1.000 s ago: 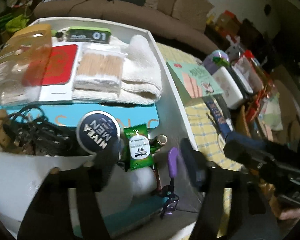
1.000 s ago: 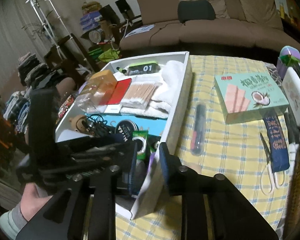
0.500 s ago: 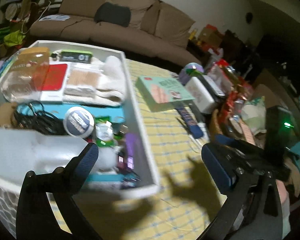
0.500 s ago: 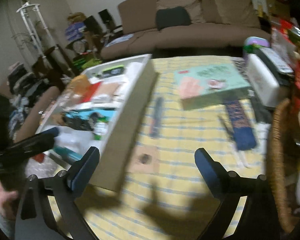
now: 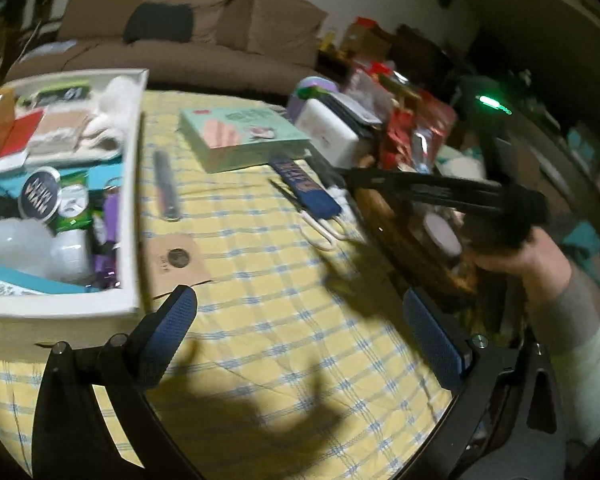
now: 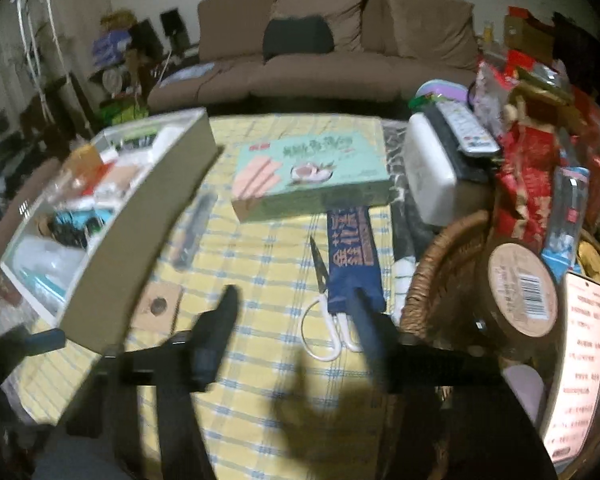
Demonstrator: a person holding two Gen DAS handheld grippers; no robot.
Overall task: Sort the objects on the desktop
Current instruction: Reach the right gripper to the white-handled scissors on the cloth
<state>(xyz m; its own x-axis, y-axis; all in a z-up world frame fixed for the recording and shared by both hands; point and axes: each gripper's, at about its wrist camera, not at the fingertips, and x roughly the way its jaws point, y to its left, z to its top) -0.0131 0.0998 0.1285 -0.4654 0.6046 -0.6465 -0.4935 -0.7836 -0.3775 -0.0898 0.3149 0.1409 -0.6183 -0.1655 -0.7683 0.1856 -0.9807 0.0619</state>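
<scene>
Both grippers are held spread wide and empty above the yellow checked cloth-covered worktop: the left gripper beside the crowded white rectangular storage box, the right gripper near the white-handled scissors and the dark blue printed pouch just beside them. A dark pen, a brown card holding a coin and a mint-green wafer box are seen on the cloth outside the storage box.
</scene>
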